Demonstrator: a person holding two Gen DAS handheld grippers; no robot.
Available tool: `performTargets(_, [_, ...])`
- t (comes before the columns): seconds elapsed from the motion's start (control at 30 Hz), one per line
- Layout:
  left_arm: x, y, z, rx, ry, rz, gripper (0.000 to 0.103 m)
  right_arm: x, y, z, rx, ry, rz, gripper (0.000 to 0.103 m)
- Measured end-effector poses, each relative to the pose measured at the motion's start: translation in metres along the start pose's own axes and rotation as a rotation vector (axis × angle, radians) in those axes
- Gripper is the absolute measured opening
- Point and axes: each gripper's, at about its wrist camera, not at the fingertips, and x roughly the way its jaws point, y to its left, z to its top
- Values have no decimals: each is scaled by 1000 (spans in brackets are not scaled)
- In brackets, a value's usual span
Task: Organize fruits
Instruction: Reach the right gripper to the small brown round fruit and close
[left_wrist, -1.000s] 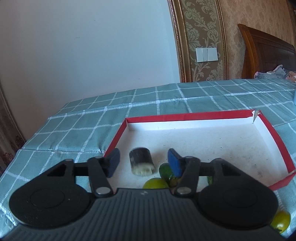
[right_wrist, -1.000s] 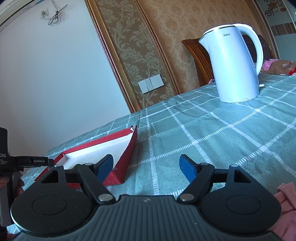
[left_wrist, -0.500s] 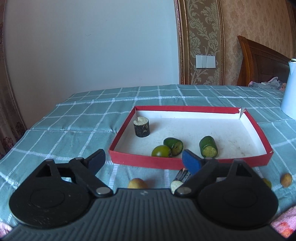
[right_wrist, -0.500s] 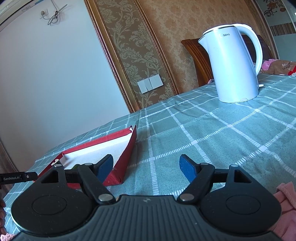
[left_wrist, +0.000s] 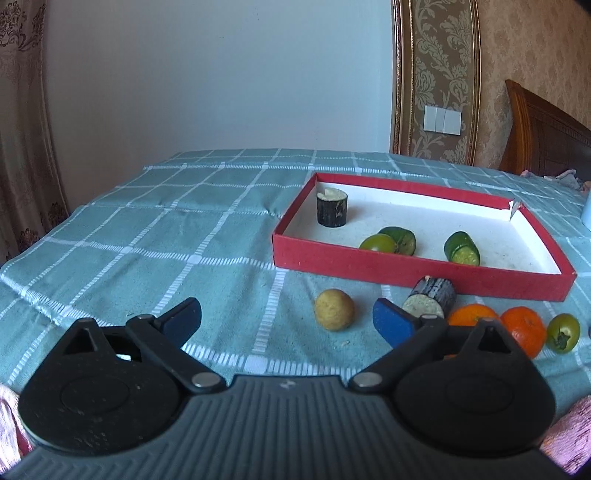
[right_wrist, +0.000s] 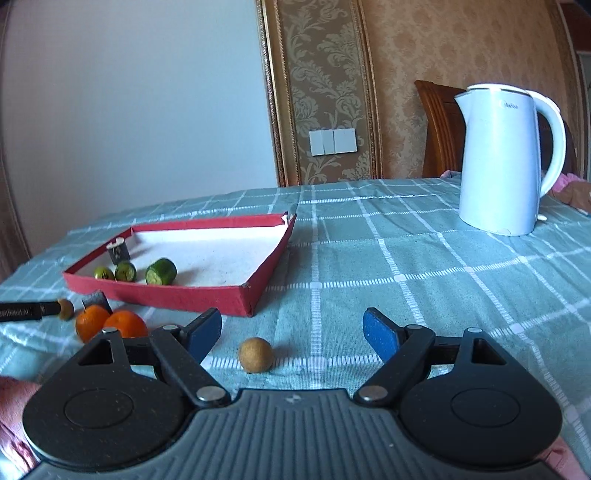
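- Progress est.: partly done. Red tray holds 4 pcs: dark cane-like stub upright at its far-left corner, green round fruit touching a cut green pc, cucumber chunk further right.
- Left to do, on the surface near the tray's front wall: tan round fruit, second dark stub on its side, 2 oranges, sm. green tomato.
- Another tan ball lies just ahead of R hand-held gripper.
- L hand-held gripper: released, jaws wide, nothing held. R: same, released.
- Hidden/unclear: near orange partly behind L finger; dark object at right edge cut off. Fruit types uncertain. Kettle is not part of the job.
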Motion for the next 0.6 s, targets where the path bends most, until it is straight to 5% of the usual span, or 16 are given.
performTargets(0.13, [0,0,1,10,-16,-12,99,6,13,-2,-87,30,5,78])
performTargets(0.23, [3,1,2,4,-6,-17,99,13,18,-3,-108,63,29,52])
performTargets(0.43, [3,2,1,0,-2,-38,100,25,18,-3,-104,99,45,51])
performTargets(0.6, [3,4,1,-17,2,-52,101,30,20,-2,-113,131,65,38])
